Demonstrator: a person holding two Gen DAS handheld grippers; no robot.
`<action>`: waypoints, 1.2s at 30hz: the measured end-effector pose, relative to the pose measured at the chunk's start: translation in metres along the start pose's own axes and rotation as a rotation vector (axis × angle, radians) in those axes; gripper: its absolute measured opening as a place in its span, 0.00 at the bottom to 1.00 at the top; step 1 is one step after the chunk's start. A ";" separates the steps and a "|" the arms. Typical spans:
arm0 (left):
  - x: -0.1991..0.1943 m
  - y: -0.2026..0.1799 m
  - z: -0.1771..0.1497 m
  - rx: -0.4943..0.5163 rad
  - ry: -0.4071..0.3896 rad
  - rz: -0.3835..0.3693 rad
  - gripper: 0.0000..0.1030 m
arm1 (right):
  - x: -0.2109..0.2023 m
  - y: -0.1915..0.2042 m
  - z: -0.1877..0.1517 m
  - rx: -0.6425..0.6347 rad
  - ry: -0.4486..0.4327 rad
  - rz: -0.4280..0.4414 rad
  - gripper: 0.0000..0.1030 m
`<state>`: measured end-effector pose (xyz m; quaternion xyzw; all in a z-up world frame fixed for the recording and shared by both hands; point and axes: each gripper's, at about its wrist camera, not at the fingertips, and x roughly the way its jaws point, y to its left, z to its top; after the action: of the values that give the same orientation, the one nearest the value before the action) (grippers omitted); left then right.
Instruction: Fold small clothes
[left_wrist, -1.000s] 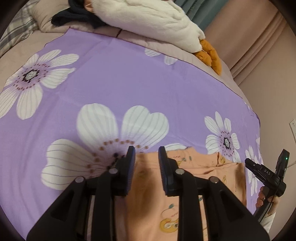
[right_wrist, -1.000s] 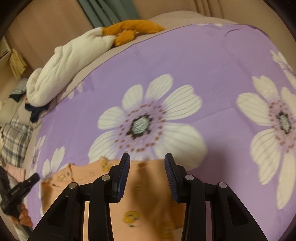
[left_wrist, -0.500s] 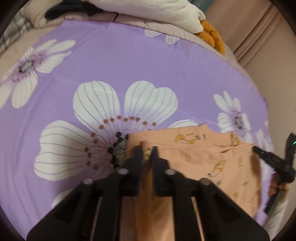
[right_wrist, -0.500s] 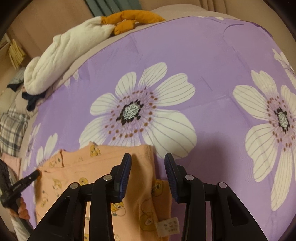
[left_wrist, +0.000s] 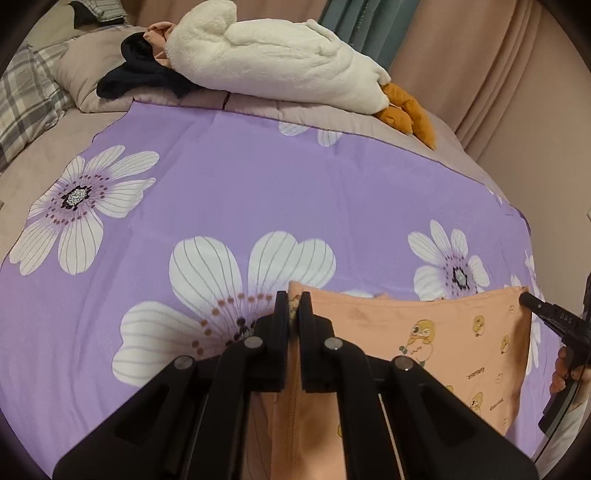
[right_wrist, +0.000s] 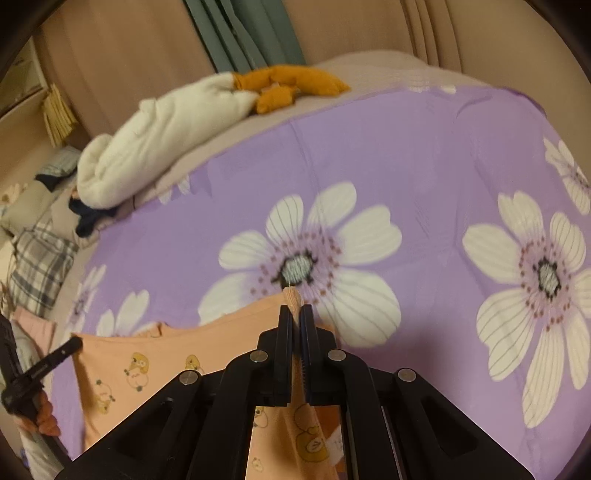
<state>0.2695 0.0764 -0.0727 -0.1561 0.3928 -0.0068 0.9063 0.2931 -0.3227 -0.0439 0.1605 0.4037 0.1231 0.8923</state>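
Observation:
A small peach garment printed with yellow ducks hangs stretched between my two grippers above the purple flowered sheet. My left gripper is shut on its left top corner. My right gripper is shut on the other top corner, and the peach garment spreads to the left of it. The right gripper also shows at the far right of the left wrist view, and the left gripper at the far left of the right wrist view.
A white plush goose with orange feet lies along the back of the bed. Dark clothing and a plaid pillow lie at the back left. Beige curtains hang behind the bed.
Both grippers closed on the garment's top corners and lifted it off the sheet. The garment now hangs taut between them, where it lay flat before.

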 end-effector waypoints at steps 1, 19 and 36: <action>0.003 0.000 0.003 -0.007 0.002 -0.001 0.04 | 0.003 0.000 0.002 0.003 0.000 -0.005 0.05; 0.078 0.017 -0.006 -0.021 0.160 0.059 0.09 | 0.081 -0.019 -0.017 0.044 0.145 -0.118 0.05; -0.034 0.012 -0.061 -0.054 0.104 -0.023 0.76 | -0.040 -0.013 -0.053 0.080 0.016 -0.109 0.68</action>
<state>0.2010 0.0750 -0.0915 -0.1843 0.4375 -0.0147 0.8800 0.2281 -0.3390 -0.0547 0.1730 0.4237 0.0593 0.8872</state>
